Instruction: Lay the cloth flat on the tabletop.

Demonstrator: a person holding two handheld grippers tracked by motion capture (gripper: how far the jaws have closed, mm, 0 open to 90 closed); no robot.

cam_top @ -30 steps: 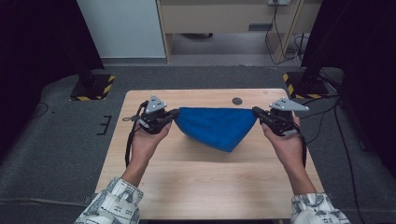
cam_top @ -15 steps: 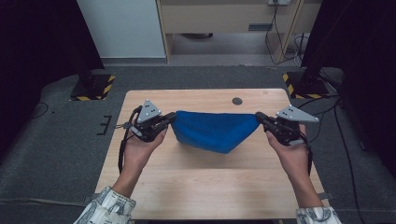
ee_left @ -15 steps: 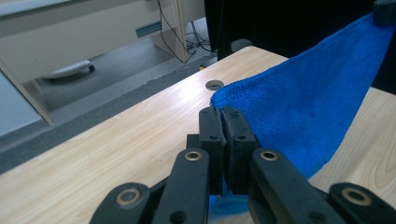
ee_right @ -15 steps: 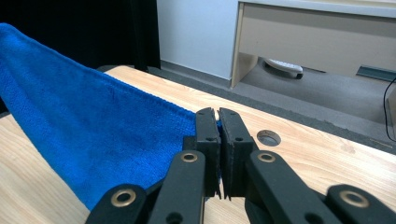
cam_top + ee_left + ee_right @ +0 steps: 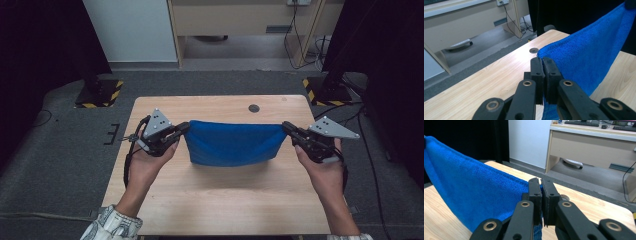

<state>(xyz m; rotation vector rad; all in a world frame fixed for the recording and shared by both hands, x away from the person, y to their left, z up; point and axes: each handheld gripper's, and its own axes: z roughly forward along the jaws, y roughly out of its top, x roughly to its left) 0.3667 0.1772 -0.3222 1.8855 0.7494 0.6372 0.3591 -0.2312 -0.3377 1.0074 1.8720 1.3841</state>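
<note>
High view: blue towel (image 5: 232, 143) stretched between both claws, above wooden table (image 5: 220, 200). Left gripper (image 5: 184, 129) pinches towel's left top corner, right gripper (image 5: 286, 127) pinches right top corner. Hands level, well apart, jaws pointing inward. Round hole (image 5: 254, 108) in tabletop beyond towel. Nothing between claws but cloth.

Left gripper view: jaws closed on towel (image 5: 584, 62) edge; cloth runs off right of jaws, upward. Hole (image 5: 533, 50) ahead; desk and cables beyond table.

Right gripper view: jaws clamped on towel (image 5: 474, 195) corner; cloth spreads left of jaws. Desk (image 5: 594, 142) beyond.
</note>
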